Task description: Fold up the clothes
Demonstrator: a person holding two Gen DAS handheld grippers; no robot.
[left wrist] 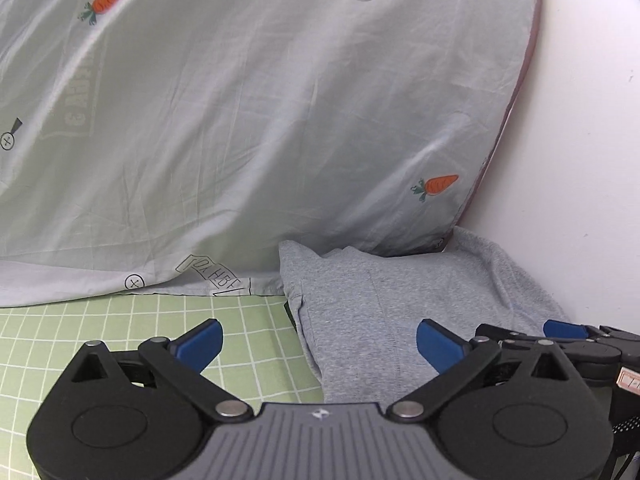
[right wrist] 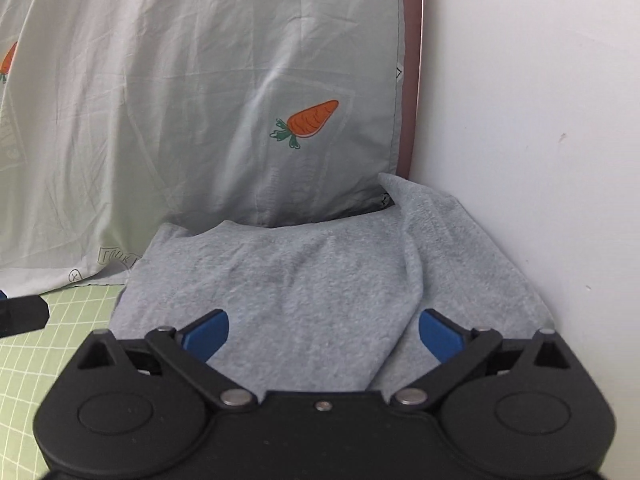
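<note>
Grey marled knit garment (right wrist: 320, 280) lies folded on the green white-gridded bedsheet (left wrist: 140, 328), tucked into the corner where the pale pillow printed with orange carrots (left wrist: 260, 120) leans against the white wall (right wrist: 540, 120). In the right wrist view its far right corner rides up against the wall, and a soft ridge runs down the right side of the cloth, so the bundle is compact but not flat.

Left gripper (left wrist: 320, 346) hovers over the garment's left edge with its jaws spread wide and nothing between the blue pads; one pad sits above the sheet, the other above the grey cloth. Right gripper (right wrist: 324, 338) hangs over the middle of the garment, its jaws likewise released, the cloth beneath them but not pinched. In the left wrist view the right gripper shows at the right edge, just beside the left one.

My reading is that the folding of this piece is largely done and it has been let go. What seems left is smoothing the ridge and the raised corner, and only 1 garment is in view, so I cannot tell whether more clothes wait.

Work surface is a bed rather than a table, soft and yielding. A brownish strip (right wrist: 414, 60) runs up between pillow and wall, perhaps a headboard edge.
</note>
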